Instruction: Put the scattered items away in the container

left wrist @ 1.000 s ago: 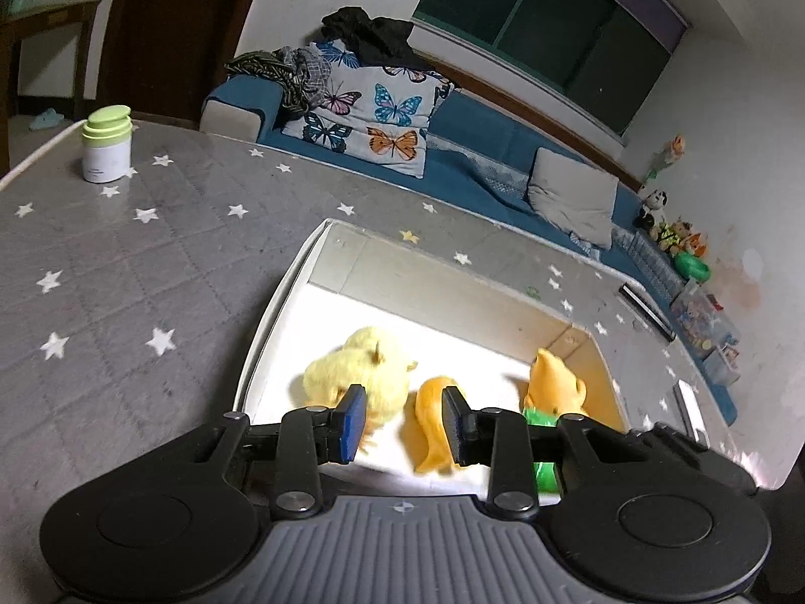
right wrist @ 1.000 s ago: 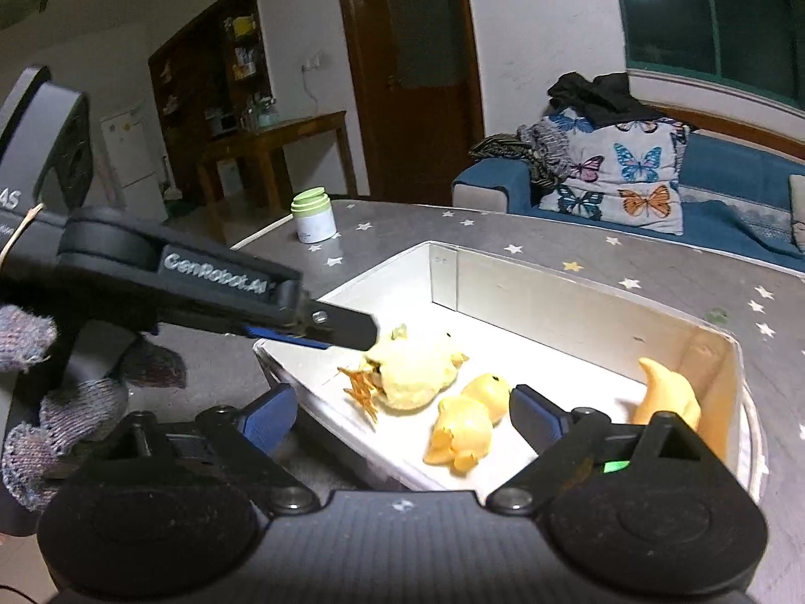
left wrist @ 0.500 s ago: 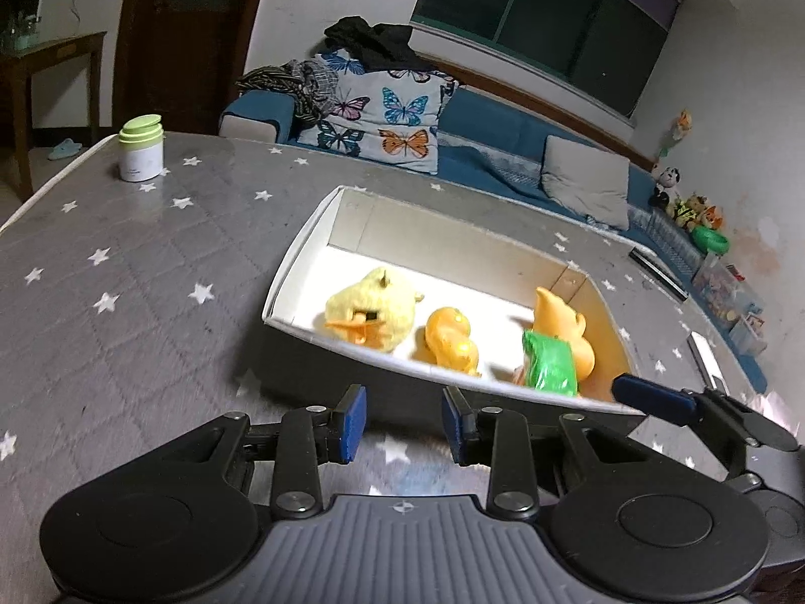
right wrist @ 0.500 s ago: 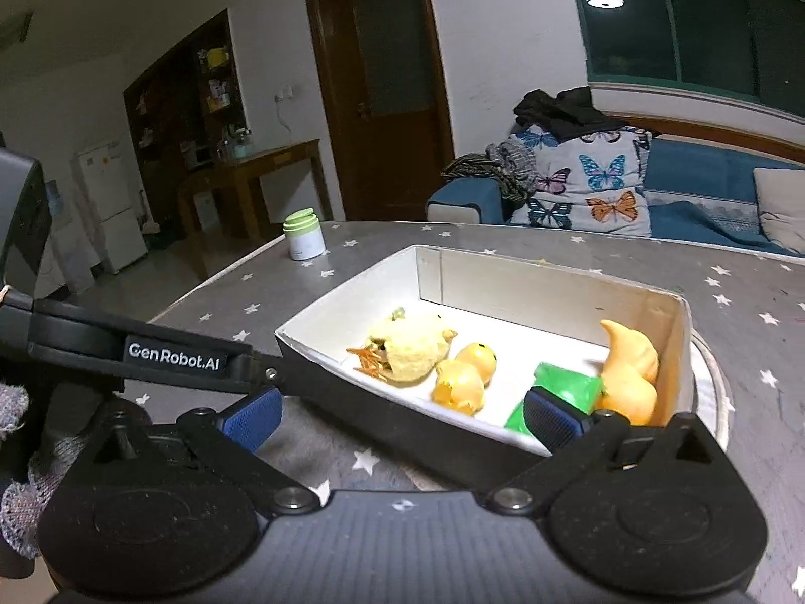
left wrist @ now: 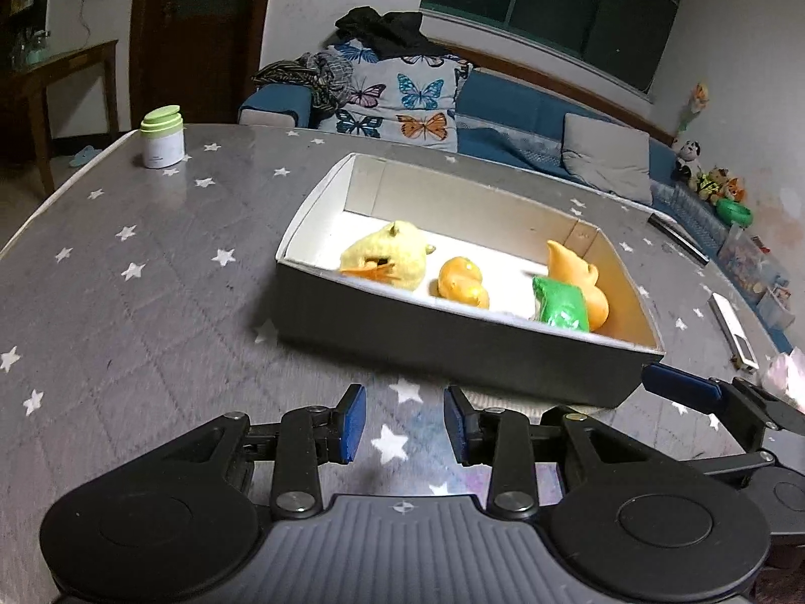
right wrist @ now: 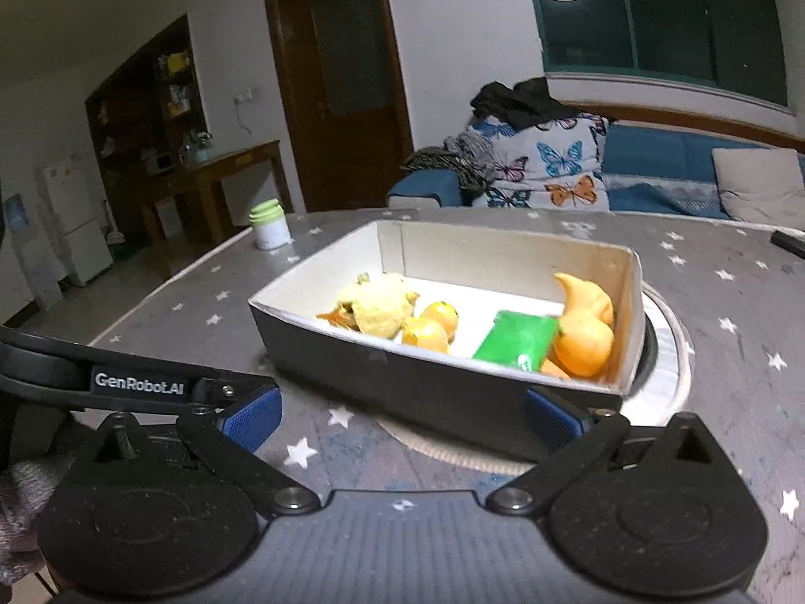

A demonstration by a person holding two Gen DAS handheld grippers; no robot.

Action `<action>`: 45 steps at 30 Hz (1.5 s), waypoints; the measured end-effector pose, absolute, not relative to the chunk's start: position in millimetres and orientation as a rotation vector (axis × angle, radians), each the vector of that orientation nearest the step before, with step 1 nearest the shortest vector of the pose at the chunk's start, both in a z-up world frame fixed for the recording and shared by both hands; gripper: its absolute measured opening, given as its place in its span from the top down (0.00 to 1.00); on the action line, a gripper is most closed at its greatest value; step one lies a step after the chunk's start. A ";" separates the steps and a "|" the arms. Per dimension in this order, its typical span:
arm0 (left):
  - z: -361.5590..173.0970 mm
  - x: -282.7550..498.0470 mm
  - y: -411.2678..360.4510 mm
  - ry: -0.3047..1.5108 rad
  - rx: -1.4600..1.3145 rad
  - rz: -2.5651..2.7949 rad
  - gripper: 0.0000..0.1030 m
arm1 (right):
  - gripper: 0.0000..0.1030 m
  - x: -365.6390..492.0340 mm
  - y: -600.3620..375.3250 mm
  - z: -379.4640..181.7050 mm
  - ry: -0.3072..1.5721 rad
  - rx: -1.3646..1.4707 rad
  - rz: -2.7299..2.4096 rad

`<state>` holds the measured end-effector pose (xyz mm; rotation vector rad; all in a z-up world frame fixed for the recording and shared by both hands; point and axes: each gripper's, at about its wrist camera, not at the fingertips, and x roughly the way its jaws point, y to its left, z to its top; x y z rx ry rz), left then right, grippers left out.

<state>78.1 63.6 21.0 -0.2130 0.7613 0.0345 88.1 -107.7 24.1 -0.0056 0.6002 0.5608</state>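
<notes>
Your left tool [left wrist: 402, 428] hangs over the starred desk [left wrist: 126, 302] with its blue pads part-way apart and nothing between them; those jaws have just been opening, and only the desk shows in the gap. Your right tool [right wrist: 400, 412] stands spread as wide as it goes, also bare, its pads flanking the near wall of the box without touching it.

A second ago both tools were right over the box [left wrist: 453, 347], with the left pads down among the toys. Now both have pulled back toward you, and the whole box sits ahead at twelve o'clock in each wrist view.

Inside it lie the fuzzy yellow chick [left wrist: 387, 259] at about ten o'clock, the orange duck [left wrist: 460, 284] in the middle, and the green packet [left wrist: 561, 304] leaning against the larger orange gourd-shaped toy [left wrist: 576, 267] at about two o'clock. All rest on the white floor of the box.

Judging from this, the last item is dropped and the tidying looks finished or nearly so. I see no loose toy on the desk near the box.

Further out, a white jar with a green lid [left wrist: 162, 138] stands well apart at ten o'clock, and a flat white device [left wrist: 732, 324] lies near the desk's edge at three o'clock; you may need to decide whether either counts as scattered.
</notes>
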 end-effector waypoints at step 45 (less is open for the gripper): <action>3.5 71.1 50.7 0.776 -0.129 0.138 0.66 | 0.00 87.6 -112.8 2.4 0.713 0.015 0.469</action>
